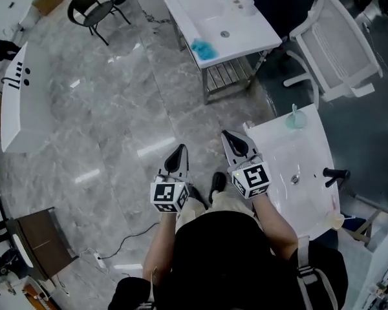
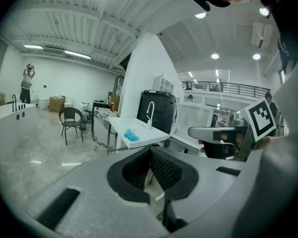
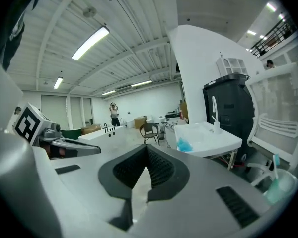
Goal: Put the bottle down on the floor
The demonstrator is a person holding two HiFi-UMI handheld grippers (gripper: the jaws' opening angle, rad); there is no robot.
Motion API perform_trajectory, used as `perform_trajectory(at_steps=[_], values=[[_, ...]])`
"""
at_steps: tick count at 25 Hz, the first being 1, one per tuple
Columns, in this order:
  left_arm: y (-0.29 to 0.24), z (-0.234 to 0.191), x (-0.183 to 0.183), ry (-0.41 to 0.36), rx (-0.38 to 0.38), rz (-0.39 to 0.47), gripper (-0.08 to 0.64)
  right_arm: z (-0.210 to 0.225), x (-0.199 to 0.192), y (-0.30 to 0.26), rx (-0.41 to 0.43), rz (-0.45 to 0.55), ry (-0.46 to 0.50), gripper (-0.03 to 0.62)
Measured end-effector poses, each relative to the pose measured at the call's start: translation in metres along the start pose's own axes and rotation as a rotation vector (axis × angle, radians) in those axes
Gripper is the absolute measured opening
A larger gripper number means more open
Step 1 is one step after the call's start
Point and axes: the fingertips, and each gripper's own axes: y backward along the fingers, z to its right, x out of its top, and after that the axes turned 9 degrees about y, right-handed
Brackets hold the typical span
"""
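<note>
No bottle that I can name shows in any view. In the head view my left gripper and right gripper are held side by side in front of the person's body, above the grey marble floor. In the left gripper view the left gripper has its jaws together with nothing between them. The right gripper is likewise shut and empty in the right gripper view. A pale teal container stands on the corner of the white basin just right of the right gripper.
A white sink table with a blue cloth stands ahead. The near basin has a black faucet. A white chair is at the right, a black chair far left, a white bathtub at the left edge. A cable lies on the floor.
</note>
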Motion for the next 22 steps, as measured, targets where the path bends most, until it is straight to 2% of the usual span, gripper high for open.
perform_trajectory(at_steps=[5, 13, 18, 22], values=[[0.014, 0.006, 0.023, -0.014, 0.021, 0.036, 0.02, -0.006, 0.027, 0.009, 0.024, 0.024, 0.013, 0.005], [0.023, 0.02, 0.055, -0.086, -0.026, 0.05, 0.018, -0.017, 0.047, 0.018, 0.016, 0.052, 0.003, 0.005], [0.014, 0.058, 0.058, -0.118, -0.128, 0.025, 0.019, -0.003, 0.052, 0.044, -0.055, 0.064, -0.007, 0.005], [-0.013, 0.114, 0.044, -0.149, -0.28, -0.011, 0.018, 0.029, 0.037, 0.089, -0.18, 0.059, -0.02, 0.005]])
